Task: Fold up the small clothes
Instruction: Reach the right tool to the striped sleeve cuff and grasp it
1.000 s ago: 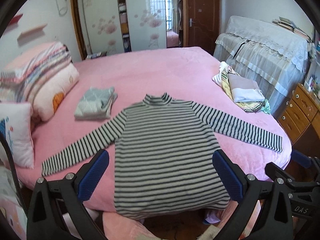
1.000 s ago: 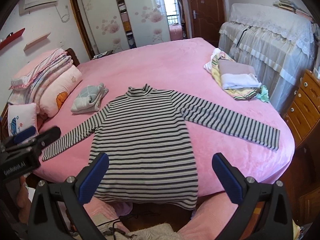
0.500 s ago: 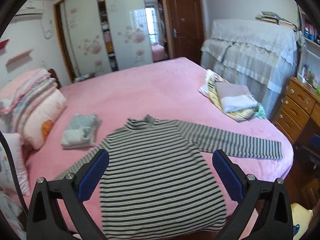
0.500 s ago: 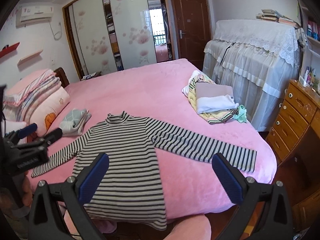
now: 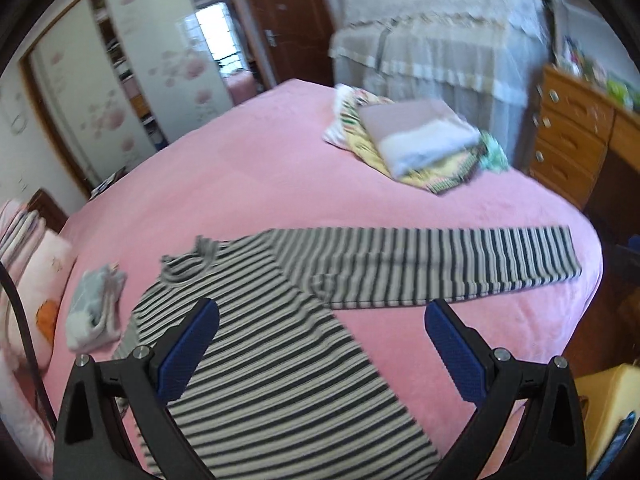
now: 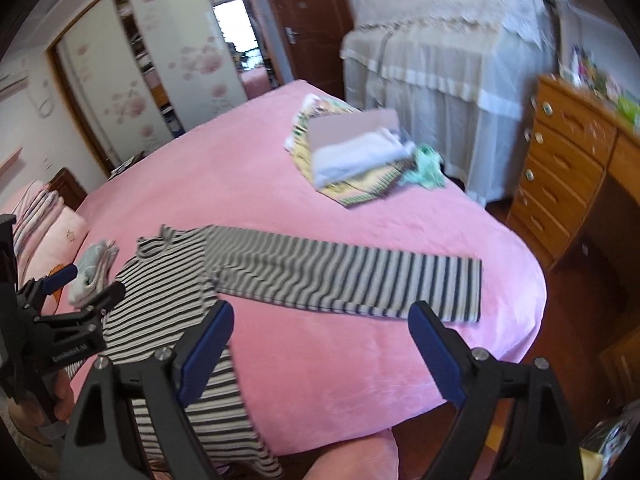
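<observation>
Ribbed striped sweater (image 5: pixel 280 360) flat, fuzzy pink bedspread (image 5: pixel 280 168), folded clothes (image 5: pixel 416 140)

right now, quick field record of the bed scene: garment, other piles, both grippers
garment: striped turtleneck top spread flat on the pink bed, one sleeve stretched out sideways
folded pile: small grey garment beside the collar
stack: folded clothes at the far side of the bed
left gripper: open, nothing held, over the top's body
right gripper: jaws closing, nothing between them, near the outstretched sleeve
</observation>
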A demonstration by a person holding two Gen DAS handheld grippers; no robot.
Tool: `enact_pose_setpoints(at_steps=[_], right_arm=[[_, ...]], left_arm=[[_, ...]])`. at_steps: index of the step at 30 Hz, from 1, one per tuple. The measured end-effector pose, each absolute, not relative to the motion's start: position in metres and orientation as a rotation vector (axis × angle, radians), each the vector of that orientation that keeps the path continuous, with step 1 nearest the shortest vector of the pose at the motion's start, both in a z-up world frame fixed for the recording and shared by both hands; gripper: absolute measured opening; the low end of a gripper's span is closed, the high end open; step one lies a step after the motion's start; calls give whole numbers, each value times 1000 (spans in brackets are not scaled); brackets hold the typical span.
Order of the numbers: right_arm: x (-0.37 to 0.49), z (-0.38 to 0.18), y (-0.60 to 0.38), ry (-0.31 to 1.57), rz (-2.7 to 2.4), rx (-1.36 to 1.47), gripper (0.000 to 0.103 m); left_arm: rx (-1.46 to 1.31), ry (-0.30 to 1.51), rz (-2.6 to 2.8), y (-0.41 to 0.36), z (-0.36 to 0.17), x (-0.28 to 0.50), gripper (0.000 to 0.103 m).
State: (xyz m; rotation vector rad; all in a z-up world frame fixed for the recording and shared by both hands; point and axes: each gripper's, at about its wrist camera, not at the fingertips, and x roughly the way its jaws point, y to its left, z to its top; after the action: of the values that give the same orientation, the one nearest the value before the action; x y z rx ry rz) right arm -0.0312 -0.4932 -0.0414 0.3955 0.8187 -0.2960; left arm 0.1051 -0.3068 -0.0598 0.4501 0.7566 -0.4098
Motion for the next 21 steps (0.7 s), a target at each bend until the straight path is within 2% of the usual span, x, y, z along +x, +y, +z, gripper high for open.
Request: enact_pose_setpoints(at_steps=[13, 21], right_arm=[[-34, -175, -559, 892, -366, 711, 83], [-34, -223, -592, 853, -404, 938, 83]], left_arm=[[706, 860, -484, -409, -193, 141, 103], [718, 908, -466, -422, -229, 159, 103]])
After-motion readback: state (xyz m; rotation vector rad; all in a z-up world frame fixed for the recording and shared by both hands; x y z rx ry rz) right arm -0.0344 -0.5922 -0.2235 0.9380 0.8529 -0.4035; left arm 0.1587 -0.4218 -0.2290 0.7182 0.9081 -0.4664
